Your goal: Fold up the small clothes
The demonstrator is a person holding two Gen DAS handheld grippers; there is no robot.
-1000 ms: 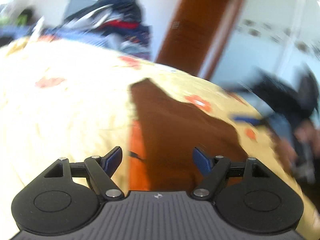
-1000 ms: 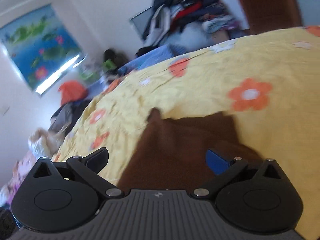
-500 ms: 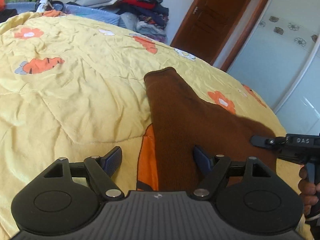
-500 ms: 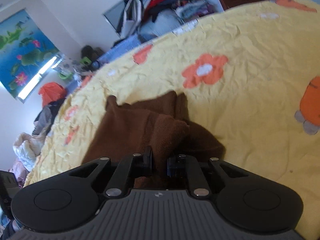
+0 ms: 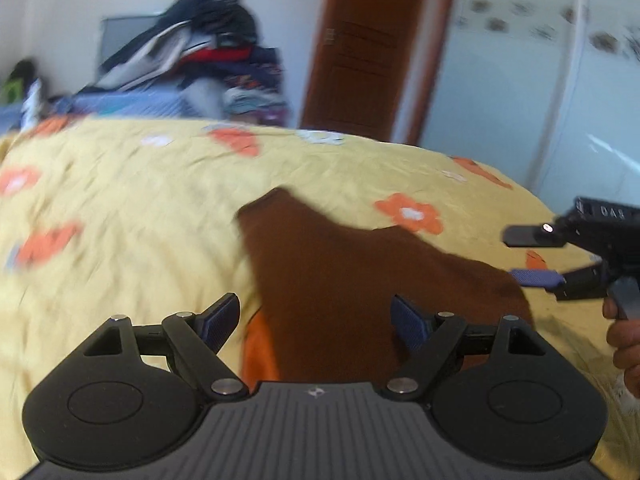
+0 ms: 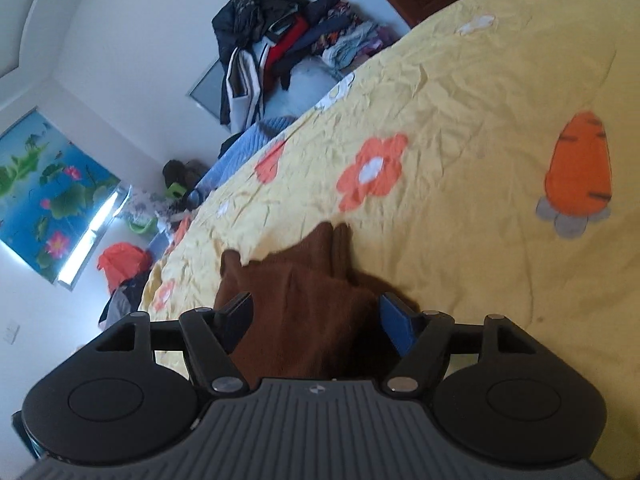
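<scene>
Brown knit garment (image 6: 304,312) lies on the yellow flower-and-carrot bedspread (image 6: 460,92), partly folded: in the right wrist view a doubled layer sits on top of the lower cloth, with two narrow ends pointing away up the bed. Half a second ago the right gripper (image 6: 316,320) was nearly shut on that folded layer; now its jaws are opening, with the fold lying between them but neither pad seen pressing on it. That reads as a release: one fold appears laid down and let go.

In the left wrist view the garment (image 5: 340,280) spreads flat ahead of the left gripper (image 5: 316,320), whose jaws are opening wider and grip nothing; the cloth lies beneath and beyond them. The right gripper (image 5: 536,256) shows at the right edge of that view, just past the garment's edge, held by a hand (image 5: 624,344).

The next fold is judged to need a fresh grasp on an edge.

Containers: none clearly seen. A heap of mixed clothes (image 6: 280,40) stands beyond the bed by the wall; what it rests on cannot be told.
</scene>
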